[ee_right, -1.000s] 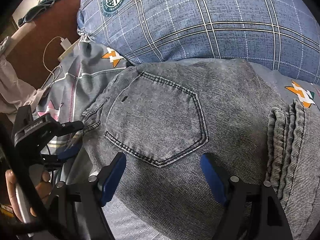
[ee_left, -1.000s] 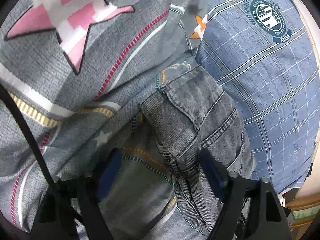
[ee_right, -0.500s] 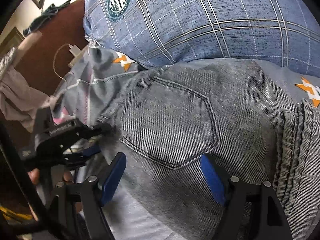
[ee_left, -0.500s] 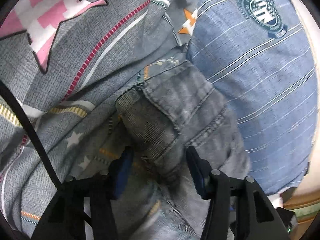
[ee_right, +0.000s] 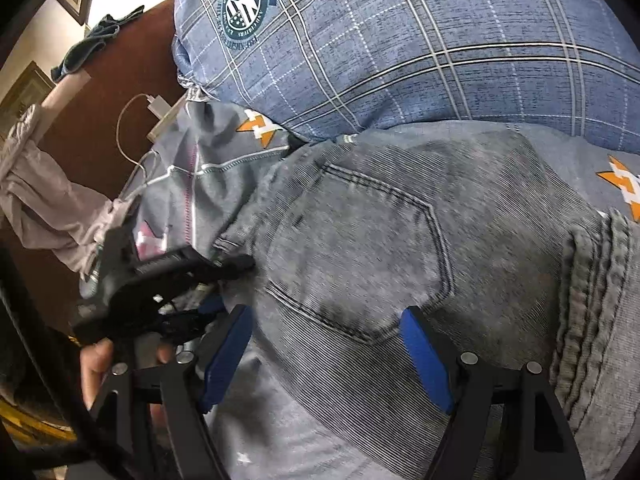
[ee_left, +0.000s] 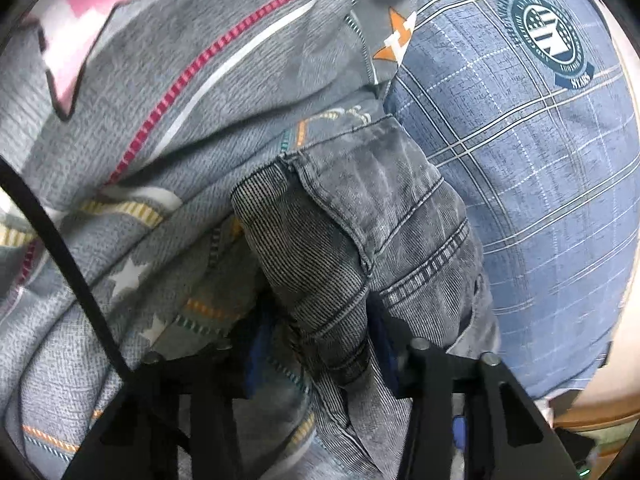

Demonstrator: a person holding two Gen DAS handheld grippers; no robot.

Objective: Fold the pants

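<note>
Where the bed carries everything, we go from largest to smallest.

Bedcover (ee_left: 168, 152): one, grey with stars and stripes, spread across the bed under everything.

Pillow (ee_right: 420, 40): one, blue plaid with a round crest, at the far edge of the bed, touching the pants.

Pants (ee_right: 360, 248): one pair, grey denim, lying bunched on the bedcover just in front of the pillow, back pocket up; we count one pocket in view.

Left gripper (ee_left: 320, 344): jaws closing around a bunched edge of the pants near the waistband; denim sits between them, but we cannot tell if the pads press it yet.

Right gripper (ee_right: 324, 356): jaws wide apart over the pocket area, holding nothing.

Hand (ee_right: 96, 368): one seen, on the left gripper's handle.

Charger and cable (ee_right: 158, 106): one, at the bed's far left edge.

Step in hand, our judgement: securing the waistband corner. We should take every layer fully between the pads before lifting, then grip the opposite edge with the right so the fold comes up even.
</note>
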